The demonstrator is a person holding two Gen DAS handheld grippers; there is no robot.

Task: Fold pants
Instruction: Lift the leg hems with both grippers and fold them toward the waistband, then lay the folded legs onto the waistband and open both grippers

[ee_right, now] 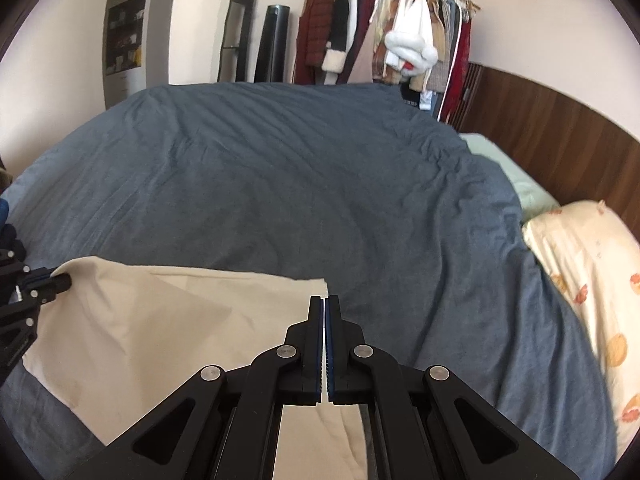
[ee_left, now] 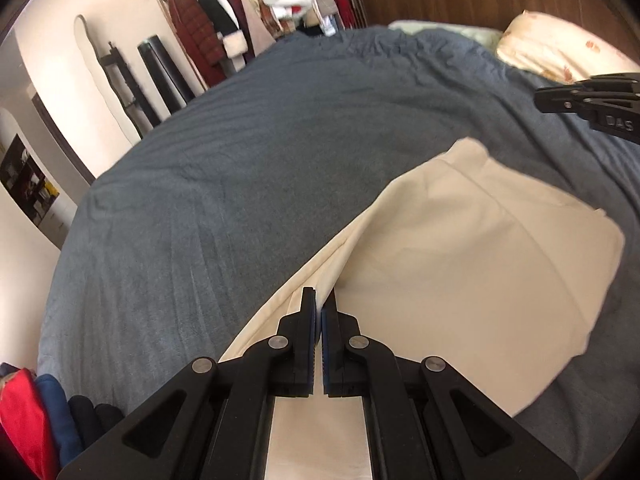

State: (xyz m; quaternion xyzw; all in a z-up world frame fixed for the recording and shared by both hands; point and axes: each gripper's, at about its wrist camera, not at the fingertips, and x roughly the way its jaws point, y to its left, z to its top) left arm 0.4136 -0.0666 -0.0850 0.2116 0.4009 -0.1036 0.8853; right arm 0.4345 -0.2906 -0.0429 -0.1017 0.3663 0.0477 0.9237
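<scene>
left gripper (ee_left: pixel 321 300) first: its two black fingers are pressed together on a raised ridge of the cream pants (ee_left: pixel 460 280), cloth pinched between the blue pads, and the fabric runs up from the bed into the jaws. from the right wrist view the same gripper shows at the far left edge, nipping the pants' corner, with the cloth sloping away from it in a shaded fold.

right gripper (ee_right: pixel 324 304) now: fingers pressed tight together, only a thin sliver of light between the blue pads, and nothing visibly caught in them. the tips sit just at the far corner of the pants (ee_right: pixel 160 320) (whether they touch the fabric i cannot tell). in the left wrist view this gripper pokes in from the right edge, above the bed and apart from the pants.

moving outward: the pants lie partly folded on the blue-grey bedspread (ee_right: pixel 280 168), on the near side of the bed, a broad cream panel with one edge lifted. beyond, a pillow (ee_right: pixel 592 280) with orange prints rests at the head end, with a pale green one (ee_right: pixel 508 164) just beside it against the dark wood headboard (ee_right: pixel 560 128). along the far wall hangs a clothes rail (ee_right: pixel 392 40) crowded with coats. at the left wrist view's lower left corner sits a pile of red and blue clothes (ee_left: pixel 36 412).
</scene>
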